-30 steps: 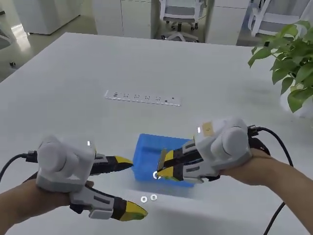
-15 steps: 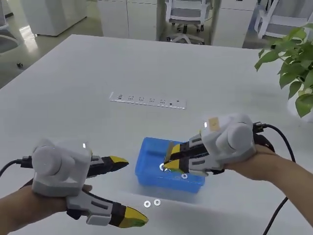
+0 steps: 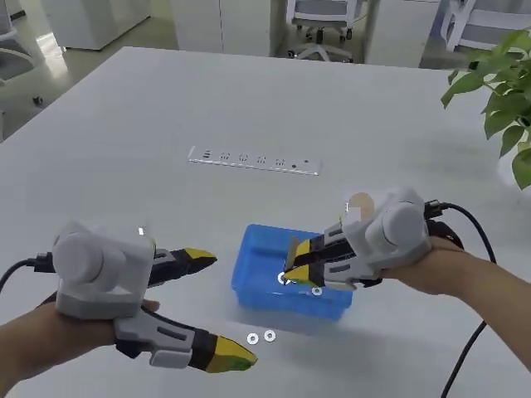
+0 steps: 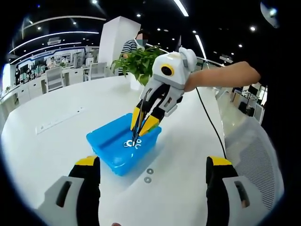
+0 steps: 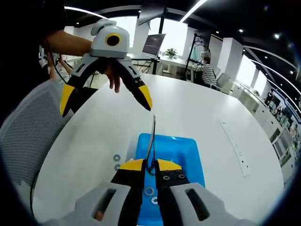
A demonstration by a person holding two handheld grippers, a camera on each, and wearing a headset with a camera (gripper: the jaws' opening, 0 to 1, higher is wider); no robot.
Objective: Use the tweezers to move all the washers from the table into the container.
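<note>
The left gripper (image 3: 222,308) hovers low over the white surface (image 3: 124,149), its jaws spread wide apart and holding nothing. Just right of its lower jaw, two washers (image 3: 261,337) lie side by side on the surface, close to the near wall of the blue container (image 3: 249,286). More washers lie inside the container (image 5: 165,178). The right gripper (image 3: 292,267) hangs over the container with its jaws clamped on the tweezers (image 4: 136,132), whose tips point down into it beside the washers there; whether they grip one I cannot tell. A power strip (image 3: 253,160) lies farther back, and a plant (image 3: 506,91) stands at the far right.
</note>
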